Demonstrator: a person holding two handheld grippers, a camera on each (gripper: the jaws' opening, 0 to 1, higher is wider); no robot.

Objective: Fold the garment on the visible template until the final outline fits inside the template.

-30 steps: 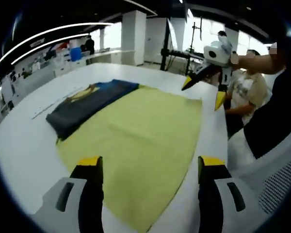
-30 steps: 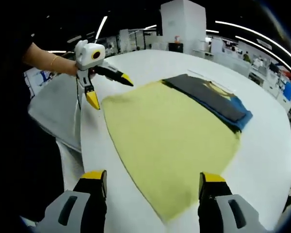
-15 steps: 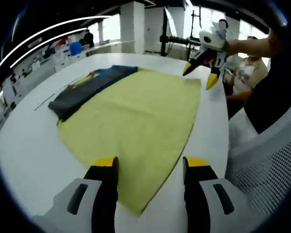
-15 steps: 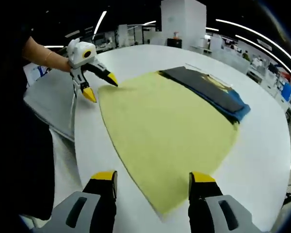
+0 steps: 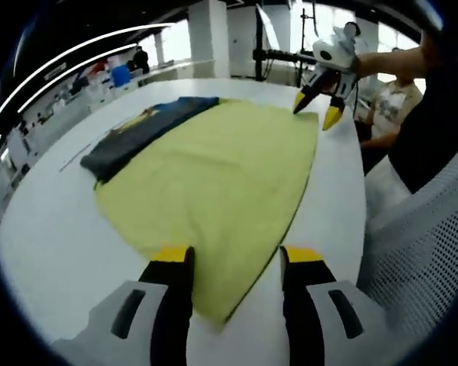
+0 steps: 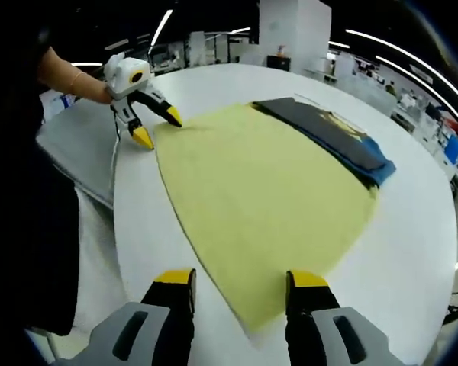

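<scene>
A large yellow-green cloth lies flat on the white table. A folded dark blue garment with a yellow print lies along one edge of it. My left gripper is open, its jaws on either side of one corner of the cloth. My right gripper is open in the same way at the neighbouring corner. Each gripper also shows in the other's view, held by a hand: the right gripper and the left gripper, tips low at the cloth's edge.
A grey mesh chair stands against the table's edge by the person holding the grippers. A seated person is behind the table. White pillars, desks and stands fill the room beyond. Bare table surrounds the cloth.
Both grippers have come lower and closer to the cloth's corners. Their jaws have narrowed over the second. The cloth and the dark garment have not moved.
</scene>
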